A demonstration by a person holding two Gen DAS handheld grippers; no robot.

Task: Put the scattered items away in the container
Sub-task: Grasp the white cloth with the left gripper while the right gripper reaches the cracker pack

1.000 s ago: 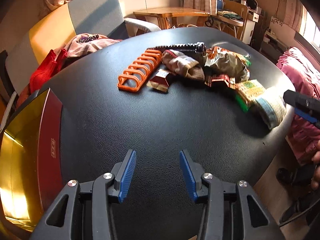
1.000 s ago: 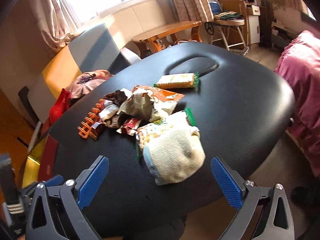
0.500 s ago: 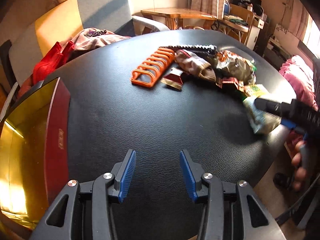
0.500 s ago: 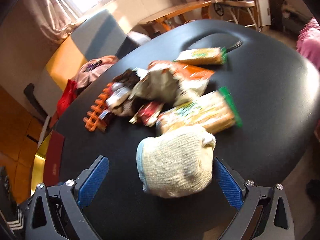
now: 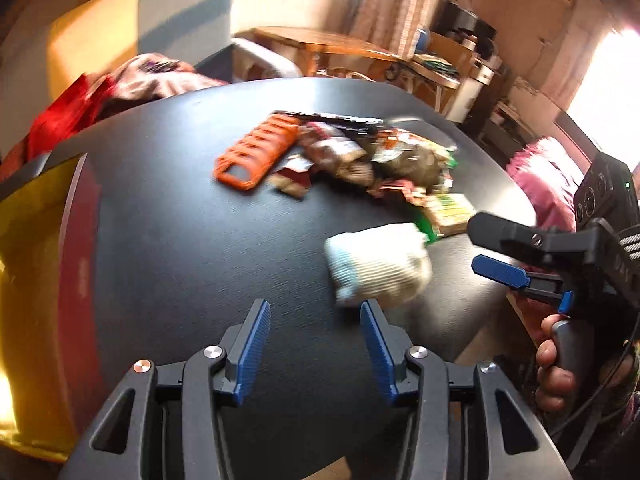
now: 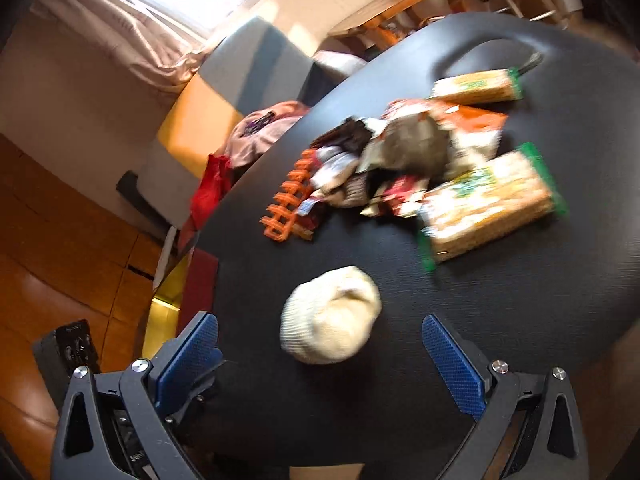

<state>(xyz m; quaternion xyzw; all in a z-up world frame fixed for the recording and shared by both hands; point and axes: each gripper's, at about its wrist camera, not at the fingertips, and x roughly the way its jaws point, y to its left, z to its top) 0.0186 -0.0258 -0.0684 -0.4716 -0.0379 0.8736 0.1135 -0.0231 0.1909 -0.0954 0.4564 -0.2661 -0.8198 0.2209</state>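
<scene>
A cream knitted sock ball (image 6: pixel 330 316) lies on the black table (image 6: pixel 500 288), also in the left wrist view (image 5: pixel 378 266). Beyond it lies a pile of snack packets (image 6: pixel 420 152) with a green-edged cracker packet (image 6: pixel 490 204) and an orange plastic rack (image 5: pixel 258 152). The red and gold container (image 5: pixel 36 264) stands at the table's left edge. My right gripper (image 6: pixel 320 352) is open with the sock ball just ahead between its fingers, untouched. My left gripper (image 5: pixel 314 348) is open and empty over the near table.
A grey and yellow armchair (image 6: pixel 224 88) with red and pink clothes (image 5: pixel 100 96) stands behind the table. A wooden table (image 5: pixel 320 44) and shelves are further back. A pink bed (image 5: pixel 548 176) is to the right. The table's near edge is close below both grippers.
The sock ball has shifted left across the table, away from the cracker packet, toward my left gripper. My right gripper followed it, tilting. The left view swung slightly right.
</scene>
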